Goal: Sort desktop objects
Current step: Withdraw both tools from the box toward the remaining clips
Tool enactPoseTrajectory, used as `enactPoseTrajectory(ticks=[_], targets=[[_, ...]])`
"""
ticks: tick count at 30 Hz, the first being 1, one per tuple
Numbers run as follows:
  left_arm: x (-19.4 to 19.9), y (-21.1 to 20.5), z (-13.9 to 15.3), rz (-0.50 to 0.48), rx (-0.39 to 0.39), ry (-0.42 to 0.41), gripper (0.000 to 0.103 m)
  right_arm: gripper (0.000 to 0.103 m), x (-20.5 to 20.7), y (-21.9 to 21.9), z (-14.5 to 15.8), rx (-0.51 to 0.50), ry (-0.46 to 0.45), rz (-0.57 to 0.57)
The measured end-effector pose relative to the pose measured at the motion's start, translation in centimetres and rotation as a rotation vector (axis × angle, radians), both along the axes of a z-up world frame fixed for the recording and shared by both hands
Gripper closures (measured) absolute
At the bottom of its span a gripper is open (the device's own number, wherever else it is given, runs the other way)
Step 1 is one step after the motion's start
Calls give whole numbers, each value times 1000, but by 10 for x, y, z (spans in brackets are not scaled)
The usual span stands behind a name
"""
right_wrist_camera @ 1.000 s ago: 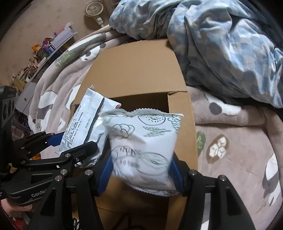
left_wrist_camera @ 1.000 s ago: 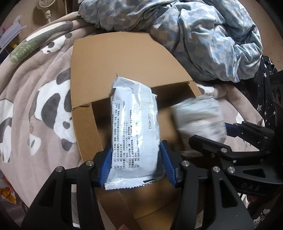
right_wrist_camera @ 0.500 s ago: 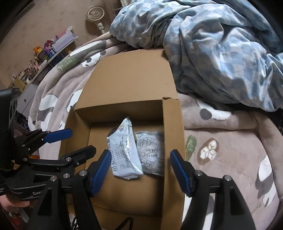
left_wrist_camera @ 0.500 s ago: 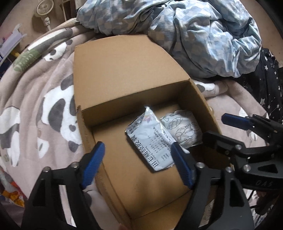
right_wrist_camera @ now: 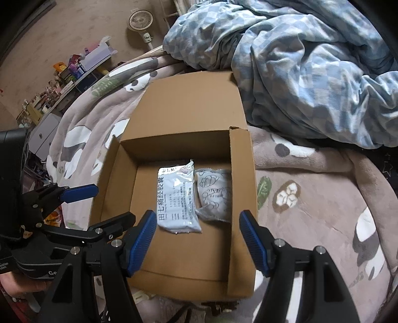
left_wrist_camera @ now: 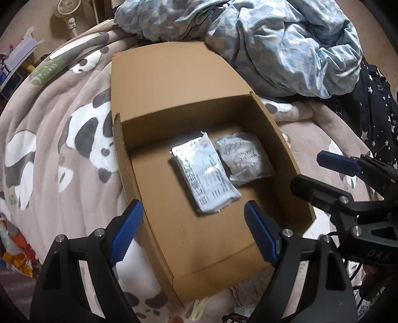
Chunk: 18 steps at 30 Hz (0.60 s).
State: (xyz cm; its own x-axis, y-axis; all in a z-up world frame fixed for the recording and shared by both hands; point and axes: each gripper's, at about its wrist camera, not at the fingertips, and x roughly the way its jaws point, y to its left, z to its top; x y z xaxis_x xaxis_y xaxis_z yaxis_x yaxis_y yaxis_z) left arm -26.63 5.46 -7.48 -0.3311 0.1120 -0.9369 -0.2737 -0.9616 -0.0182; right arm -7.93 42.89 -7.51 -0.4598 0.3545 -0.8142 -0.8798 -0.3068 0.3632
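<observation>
An open cardboard box (left_wrist_camera: 129, 179) (right_wrist_camera: 242, 179) sits on a panda-print blanket. Inside it lie two packets side by side: a silver-white packet with printed text (left_wrist_camera: 206, 174) (right_wrist_camera: 176, 198) and a white packet with line drawings (left_wrist_camera: 243, 156) (right_wrist_camera: 215, 193) to its right. My left gripper (left_wrist_camera: 194, 228) is open and empty above the box's near end; it also shows in the right wrist view (right_wrist_camera: 104, 203). My right gripper (right_wrist_camera: 196, 238) is open and empty above the box's near right part; it also shows in the left wrist view (left_wrist_camera: 321, 171).
The box's lid flap (left_wrist_camera: 169, 79) lies open at the far side. A crumpled blue checked duvet (right_wrist_camera: 311, 64) is heaped behind and to the right. A small fan (right_wrist_camera: 140, 22) and cluttered shelves (right_wrist_camera: 57, 84) stand at the far left. Dark starred fabric (left_wrist_camera: 378, 99) lies right.
Both grippers held a packet over the box a second ago, then opened and dropped them. The packets now lie on the box floor and both grippers have pulled back and up.
</observation>
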Motion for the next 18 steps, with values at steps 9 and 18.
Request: enactPoseTrajectory(ticks=[9, 18], targets=[[42, -3, 18, 25, 4, 10, 21, 33, 10, -39, 17, 10, -2, -13], [85, -2, 34, 44, 13, 29, 20, 33, 22, -84, 30, 21, 5, -24]])
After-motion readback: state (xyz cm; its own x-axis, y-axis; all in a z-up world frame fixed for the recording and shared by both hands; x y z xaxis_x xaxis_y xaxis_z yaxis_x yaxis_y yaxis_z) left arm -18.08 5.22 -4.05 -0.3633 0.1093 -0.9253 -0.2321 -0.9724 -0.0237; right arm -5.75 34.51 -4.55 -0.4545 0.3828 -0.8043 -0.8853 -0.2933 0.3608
